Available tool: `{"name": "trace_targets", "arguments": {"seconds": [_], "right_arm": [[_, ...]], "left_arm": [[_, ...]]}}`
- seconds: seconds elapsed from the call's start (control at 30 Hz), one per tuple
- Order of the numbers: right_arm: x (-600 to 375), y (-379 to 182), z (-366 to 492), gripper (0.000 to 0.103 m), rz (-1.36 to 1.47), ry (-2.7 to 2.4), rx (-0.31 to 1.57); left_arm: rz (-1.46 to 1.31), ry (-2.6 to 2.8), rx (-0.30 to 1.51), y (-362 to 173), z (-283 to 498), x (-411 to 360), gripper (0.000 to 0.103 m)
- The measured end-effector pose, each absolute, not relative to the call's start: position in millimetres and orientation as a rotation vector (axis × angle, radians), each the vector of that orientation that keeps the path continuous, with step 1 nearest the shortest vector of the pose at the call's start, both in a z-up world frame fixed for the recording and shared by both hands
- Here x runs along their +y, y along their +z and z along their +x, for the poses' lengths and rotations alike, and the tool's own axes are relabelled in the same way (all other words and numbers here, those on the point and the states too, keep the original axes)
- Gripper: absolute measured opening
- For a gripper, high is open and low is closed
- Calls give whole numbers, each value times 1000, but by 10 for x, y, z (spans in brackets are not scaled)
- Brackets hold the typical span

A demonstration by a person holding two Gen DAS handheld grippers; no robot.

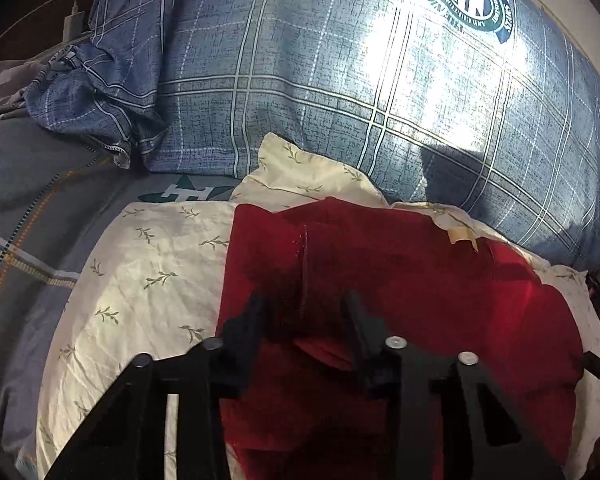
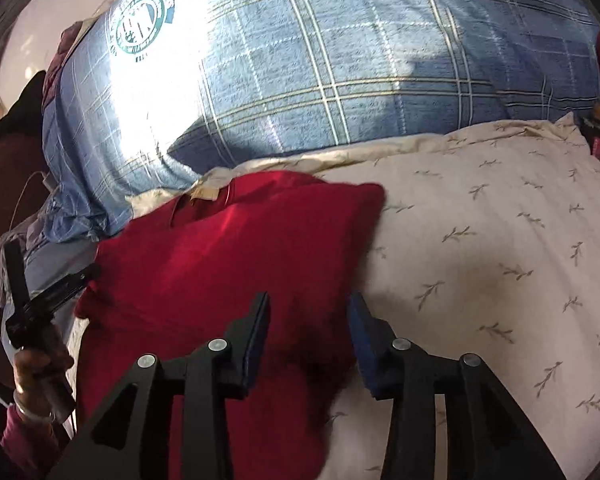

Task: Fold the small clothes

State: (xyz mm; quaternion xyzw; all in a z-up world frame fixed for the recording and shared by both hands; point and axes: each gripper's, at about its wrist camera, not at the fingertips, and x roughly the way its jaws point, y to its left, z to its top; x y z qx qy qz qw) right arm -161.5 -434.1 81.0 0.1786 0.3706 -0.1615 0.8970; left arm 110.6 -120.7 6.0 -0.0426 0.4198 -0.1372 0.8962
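Note:
A small red garment [image 1: 400, 280] lies spread on a cream pillow with a leaf print [image 1: 148, 272]. My left gripper [image 1: 304, 304] is open, its jaws low over the garment's near left part, with a fold ridge between them. In the right wrist view the red garment [image 2: 220, 264] lies at the pillow's [image 2: 480, 240] left side. My right gripper [image 2: 308, 304] is open over the garment's right edge, left finger above red cloth, right finger at the border with the pillow. The left gripper [image 2: 90, 270] shows there at the garment's left edge, held by a hand.
A big blue plaid pillow [image 1: 300, 60] with a round green logo stands behind the cream pillow, partly sunlit. Grey-blue bedding [image 1: 40, 200] lies at the left, with a white charger and cable [image 1: 70, 20] at the far left. The holder's hand [image 2: 36, 368] is at lower left.

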Motion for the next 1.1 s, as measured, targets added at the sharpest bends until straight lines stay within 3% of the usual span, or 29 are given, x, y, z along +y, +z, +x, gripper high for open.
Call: {"name": "trace_targets", "arguments": {"seconds": [0.17,0.43,0.53,0.67,0.7,0.93,1.1], "right_arm": [[-4312,623,-1546,43,340,-372,795],[-4314,532,-1508,45,318,-383,818],[-4274,632,-1546,45,304,-407,788],[-4141,822,-1516,45,233,-417,718],[-4116,835,-1459,45,222,-408,713],[-4139,574,-914,37,170,-442,788],[-4326,425,-718,37,188,-494,795]], "left_arm": [[-80,-262,858,86,1094,-1182,11],[-67,-264,875,84,841,-1041,11],[-87,-266,900,44,893,-1025,17],[-84,-246,862,198,870,-1013,48],[-84,-242,850,222,852,-1010,51],[-2,-218,860,106,840,-1163,52],[19,-205,892,-44,934,-1208,54]]}}
